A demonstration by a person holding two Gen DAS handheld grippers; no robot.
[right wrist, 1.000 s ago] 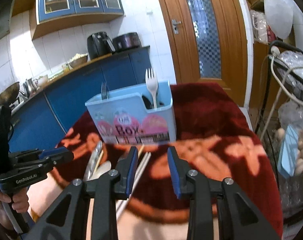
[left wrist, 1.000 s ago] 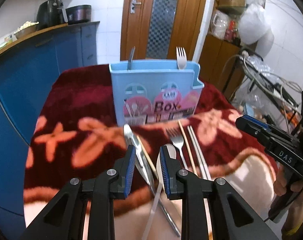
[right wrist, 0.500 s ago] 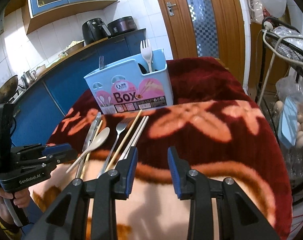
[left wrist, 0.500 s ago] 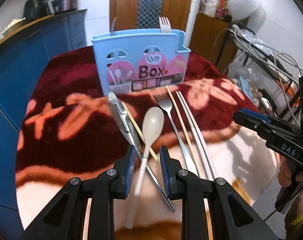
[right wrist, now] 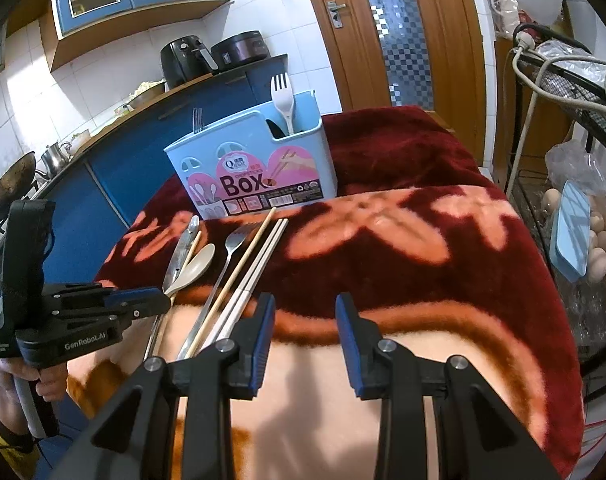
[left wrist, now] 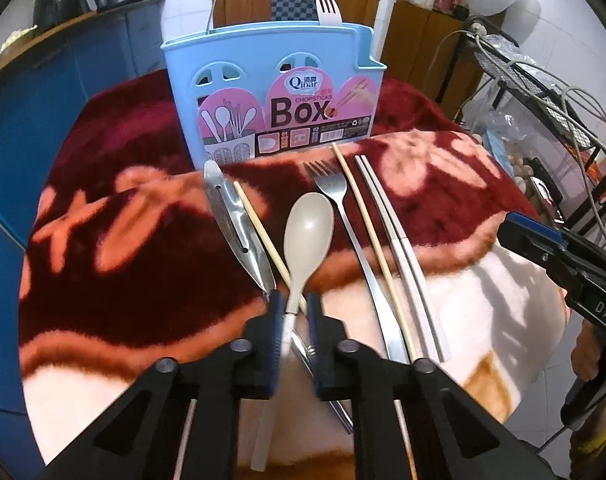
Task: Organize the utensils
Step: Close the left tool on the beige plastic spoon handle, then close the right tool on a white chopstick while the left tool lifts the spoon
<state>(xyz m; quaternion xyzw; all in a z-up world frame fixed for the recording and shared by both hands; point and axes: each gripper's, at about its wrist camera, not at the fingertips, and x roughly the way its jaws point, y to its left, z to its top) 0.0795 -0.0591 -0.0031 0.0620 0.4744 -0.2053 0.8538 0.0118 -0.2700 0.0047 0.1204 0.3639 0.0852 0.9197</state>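
Note:
A light blue utensil box (left wrist: 275,92) stands at the back of the table, holding a white plastic fork (left wrist: 329,10) and a metal fork (right wrist: 197,119). In front of it lie a beige spoon (left wrist: 308,232), a metal peeler (left wrist: 233,220), a metal fork (left wrist: 335,196), wooden chopsticks (left wrist: 367,220) and a grey chopstick pair (left wrist: 399,248). My left gripper (left wrist: 291,312) is open, its fingers either side of the spoon's handle, just above it. My right gripper (right wrist: 303,316) is open and empty over the table's front, right of the utensils (right wrist: 239,264).
The table wears a red and peach fleece blanket (left wrist: 123,240). A blue kitchen counter (right wrist: 115,152) runs along the left. A wire rack with cables and eggs (right wrist: 583,216) stands on the right. A wooden door (right wrist: 403,32) is behind.
Both grippers have pulled back toward the table's front and lowered. My left gripper now straddles the spoon's handle. Nothing has been taken hold of.

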